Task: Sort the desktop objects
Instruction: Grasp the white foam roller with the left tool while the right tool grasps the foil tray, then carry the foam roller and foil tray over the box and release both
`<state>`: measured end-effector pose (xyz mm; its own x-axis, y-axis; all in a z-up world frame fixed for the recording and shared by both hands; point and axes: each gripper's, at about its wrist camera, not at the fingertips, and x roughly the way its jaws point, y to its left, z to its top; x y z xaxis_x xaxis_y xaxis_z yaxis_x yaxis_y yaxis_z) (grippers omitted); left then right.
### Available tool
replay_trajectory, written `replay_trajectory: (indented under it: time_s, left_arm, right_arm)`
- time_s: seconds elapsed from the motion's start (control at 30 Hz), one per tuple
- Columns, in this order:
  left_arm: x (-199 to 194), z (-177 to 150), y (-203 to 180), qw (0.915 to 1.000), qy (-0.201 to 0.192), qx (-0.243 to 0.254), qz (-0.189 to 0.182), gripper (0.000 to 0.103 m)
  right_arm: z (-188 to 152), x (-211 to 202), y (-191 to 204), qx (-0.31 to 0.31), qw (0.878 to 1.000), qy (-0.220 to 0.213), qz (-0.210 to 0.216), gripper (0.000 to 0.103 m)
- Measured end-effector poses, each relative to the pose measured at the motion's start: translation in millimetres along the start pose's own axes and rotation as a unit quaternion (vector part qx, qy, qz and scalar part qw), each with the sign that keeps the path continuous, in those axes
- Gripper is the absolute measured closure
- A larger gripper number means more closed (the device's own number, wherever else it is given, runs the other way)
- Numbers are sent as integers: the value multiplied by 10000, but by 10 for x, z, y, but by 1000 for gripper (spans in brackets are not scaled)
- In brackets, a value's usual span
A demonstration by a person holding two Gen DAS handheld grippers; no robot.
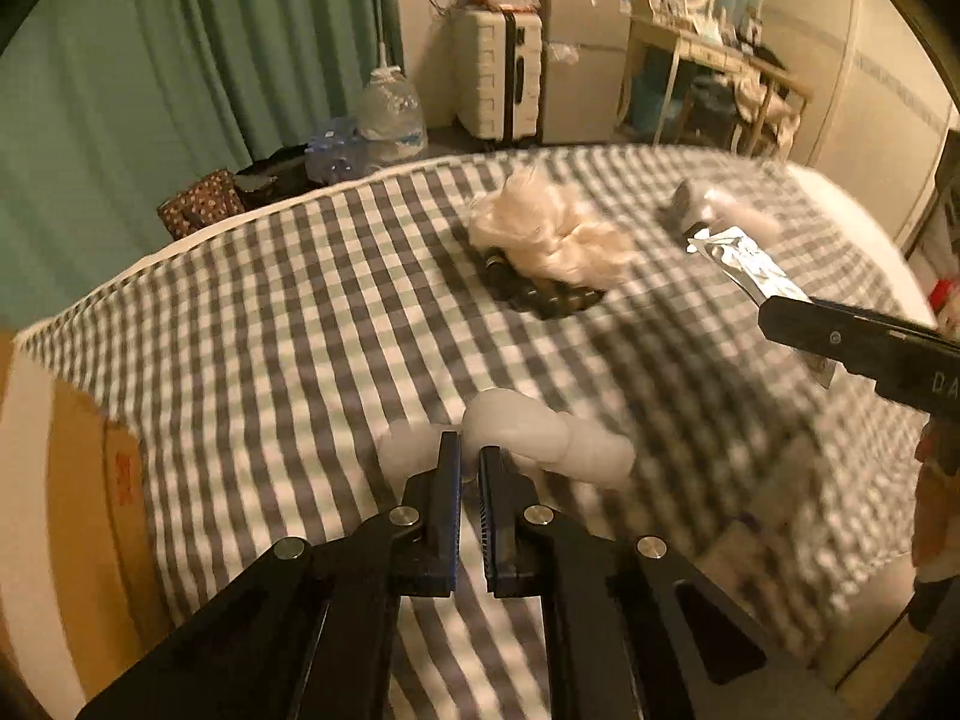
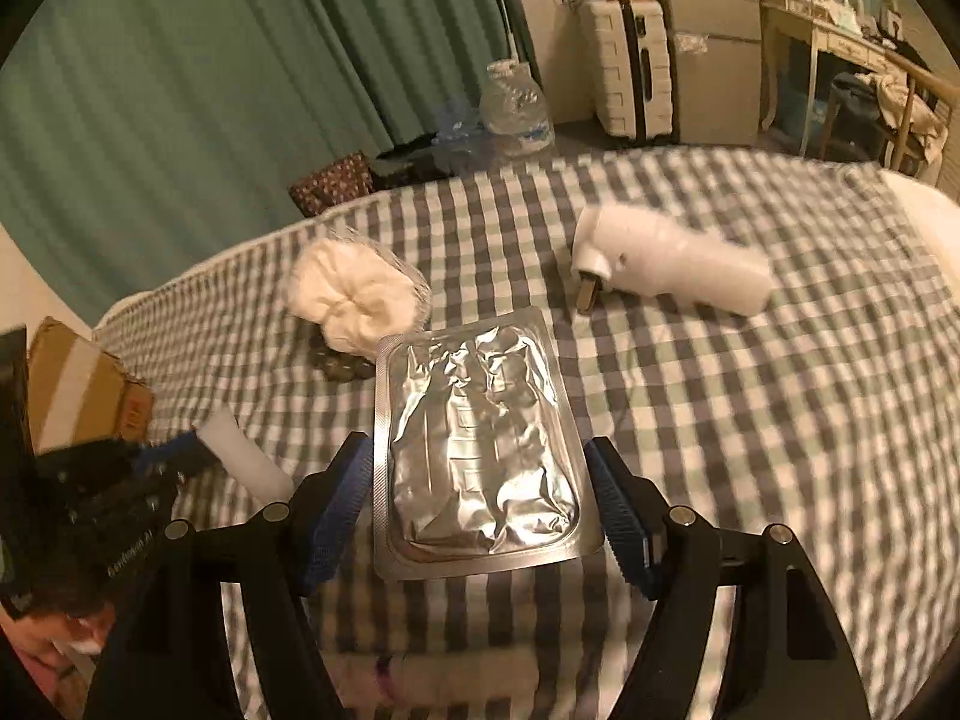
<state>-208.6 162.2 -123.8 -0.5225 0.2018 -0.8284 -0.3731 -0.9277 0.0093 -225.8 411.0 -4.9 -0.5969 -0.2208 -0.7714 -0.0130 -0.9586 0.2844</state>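
Observation:
My right gripper (image 2: 477, 447) is shut on a silver foil blister pack (image 2: 480, 450), with a blue pad against each long edge. In the left wrist view the pack (image 1: 750, 267) sticks out of the right gripper (image 1: 792, 324) above the checked bed sheet (image 1: 270, 312). The left gripper (image 1: 471, 459) has its jaws almost together, pinching a soft white piece (image 1: 540, 441) that bulges on both sides of the tips. That white piece (image 2: 240, 459) also shows at the left gripper (image 2: 174, 450) in the right wrist view.
A cream fluffy bundle (image 2: 354, 294) rests on a dark object mid-bed. A white plug-in device (image 2: 666, 264) lies further right. A cardboard box (image 1: 90, 510) stands at the bed's left edge. Beyond the bed are water bottles (image 1: 387, 108), a suitcase (image 1: 498, 78) and a cluttered desk (image 1: 720, 60).

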Motion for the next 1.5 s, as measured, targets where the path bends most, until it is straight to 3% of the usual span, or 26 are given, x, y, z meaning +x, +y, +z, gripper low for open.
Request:
replay_trajectory:
  time_s: [0.2, 0.37, 0.63, 0.73, 0.83, 0.93, 1.1, 1.5]
  left_arm:
    - [-662, 47, -69, 9977, -598, -316, -21, 98]
    - [-1260, 1, -69, 9926, -1129, -434, 102, 98]
    - [-2194, -169, 367, 9780, -1695, -1176, 310, 98]
    - [-2426, -314, 612, 9733, -1748, -1375, 573, 98]
    - [-2574, -513, 933, 9678, -1811, -1656, 555, 98]
    - [-2605, -673, 1218, 9654, -1732, -1765, 825, 98]
    - [-2494, -904, 1801, 9565, -1568, -2223, 1051, 98]
    - [-1952, -1278, 2499, 9511, -953, -2694, 1176, 94]
  right_arm:
    - [-55, -740, 134, 50, 9989, -451, 121, 31]
    - [-82, -1221, 510, -141, 9968, -715, 325, 31]
    - [-192, -1902, 1384, -816, 9890, -1071, 618, 31]
    - [-257, -1998, 1754, -1138, 9850, -1081, 713, 31]
    - [-376, -2000, 2154, -1467, 9808, -948, 869, 31]
    - [-471, -1919, 2529, -1792, 9755, -884, 915, 31]
    - [-580, -1541, 3123, -2058, 9678, -443, 1382, 31]
    - [-689, -565, 3707, -2359, 9572, 297, 1649, 31]
